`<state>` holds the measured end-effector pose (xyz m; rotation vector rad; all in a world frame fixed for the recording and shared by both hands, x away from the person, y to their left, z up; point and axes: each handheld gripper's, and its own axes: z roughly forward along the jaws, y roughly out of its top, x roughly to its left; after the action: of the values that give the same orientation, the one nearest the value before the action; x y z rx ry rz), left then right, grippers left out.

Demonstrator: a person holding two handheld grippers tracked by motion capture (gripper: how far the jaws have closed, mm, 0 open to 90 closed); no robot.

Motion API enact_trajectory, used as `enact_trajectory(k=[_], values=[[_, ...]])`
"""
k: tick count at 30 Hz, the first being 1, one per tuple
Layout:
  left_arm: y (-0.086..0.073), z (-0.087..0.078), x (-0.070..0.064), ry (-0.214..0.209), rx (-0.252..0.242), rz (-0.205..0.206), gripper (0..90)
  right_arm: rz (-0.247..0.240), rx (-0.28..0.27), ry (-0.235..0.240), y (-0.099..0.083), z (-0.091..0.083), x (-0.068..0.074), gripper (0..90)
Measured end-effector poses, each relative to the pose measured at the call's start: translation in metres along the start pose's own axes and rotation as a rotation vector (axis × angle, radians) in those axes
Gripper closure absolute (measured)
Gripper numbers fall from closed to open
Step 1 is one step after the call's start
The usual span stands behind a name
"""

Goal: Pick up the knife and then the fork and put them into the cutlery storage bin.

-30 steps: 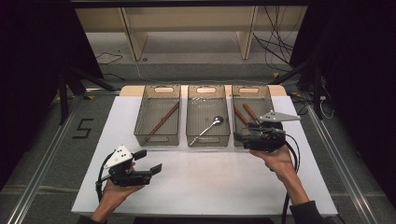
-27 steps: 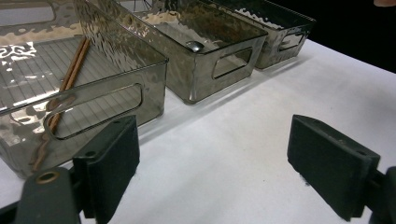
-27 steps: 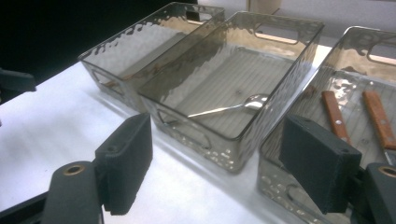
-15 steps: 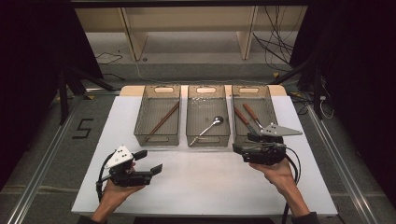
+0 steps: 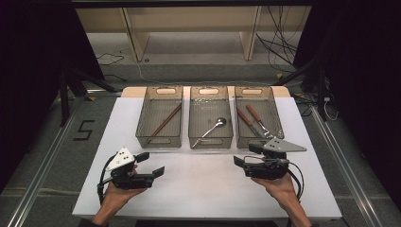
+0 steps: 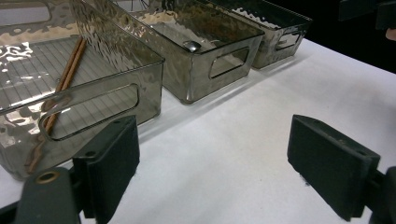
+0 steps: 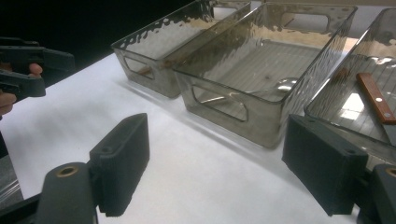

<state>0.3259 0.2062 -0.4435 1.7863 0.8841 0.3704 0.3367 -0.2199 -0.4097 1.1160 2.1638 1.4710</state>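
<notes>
Three smoky clear bins stand in a row at the back of the white table [image 5: 203, 187]. A pair of wooden chopsticks [image 5: 164, 120] lies in the left bin [image 5: 142, 124]. The middle bin [image 5: 210, 142] holds a metal spoon [image 5: 211, 129]. Two wooden-handled utensils [image 5: 253, 120] lie in the right bin [image 5: 278, 118]. My left gripper [image 5: 151, 163] is open over the table's near left, with nothing between its jaws. My right gripper [image 5: 247, 155] is open just in front of the right bin, also holding nothing. The chopsticks [image 6: 65, 77] show in the left gripper view, and a wooden handle [image 7: 373, 98] in the right gripper view.
Bare white table lies between the two grippers and in front of the bins. A shelf unit [image 5: 189, 23] and cables [image 5: 279, 42] stand on the floor beyond the table. Dark curtains hang at both sides. A "5" mark [image 5: 84, 130] is on the floor at left.
My right gripper has drawn back from over the right bin toward the near edge, jaws open. The left gripper has stayed still.
</notes>
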Motion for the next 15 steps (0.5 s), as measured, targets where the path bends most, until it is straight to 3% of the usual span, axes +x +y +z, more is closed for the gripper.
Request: enact_trajectory(k=[15], values=[[0.000,-0.001,0.000,-0.010,-0.007,-0.008,16.3,-0.016,-0.002,0.011,-0.026,-0.007,0.009,18.1]])
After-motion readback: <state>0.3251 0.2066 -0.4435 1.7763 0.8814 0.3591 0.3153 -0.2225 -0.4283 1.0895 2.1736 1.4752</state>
